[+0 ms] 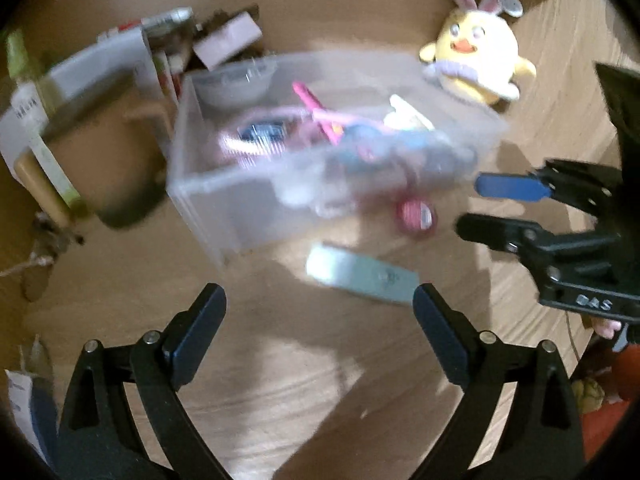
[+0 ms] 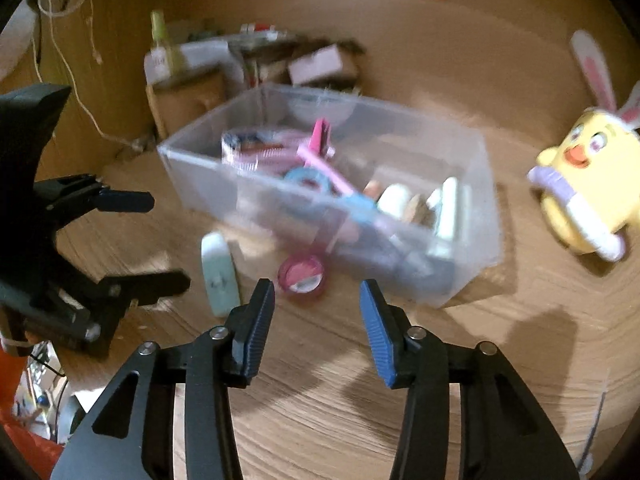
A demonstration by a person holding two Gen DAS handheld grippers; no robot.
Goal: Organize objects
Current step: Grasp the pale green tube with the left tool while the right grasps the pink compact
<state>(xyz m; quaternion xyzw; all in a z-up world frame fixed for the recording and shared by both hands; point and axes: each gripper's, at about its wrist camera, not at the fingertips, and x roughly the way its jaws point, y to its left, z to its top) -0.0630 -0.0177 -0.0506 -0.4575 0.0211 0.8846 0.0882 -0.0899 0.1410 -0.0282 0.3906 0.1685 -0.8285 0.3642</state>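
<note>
A clear plastic bin [image 1: 240, 208] [image 2: 460, 272] on the wooden table holds several small pink, blue and white items. In front of it lie a pale green tube [image 1: 360, 276] [image 2: 218, 276] and a small round pink case [image 1: 416, 216] [image 2: 301, 274]. My left gripper [image 1: 320, 300] [image 2: 168, 240] hangs open and empty, just short of the tube. My right gripper [image 2: 318, 292] [image 1: 468, 204] is open with nothing between its fingers, pointing at the pink case from close by. Both views are motion-blurred.
A yellow plush chick with rabbit ears [image 1: 476, 60] [image 2: 580, 184] stands right of the bin. Behind the bin sit a white tray [image 1: 100, 64], a small pink box [image 1: 228, 40] [image 2: 320, 64] and bottles [image 2: 160, 40]. A cord [image 2: 80, 92] hangs at the left.
</note>
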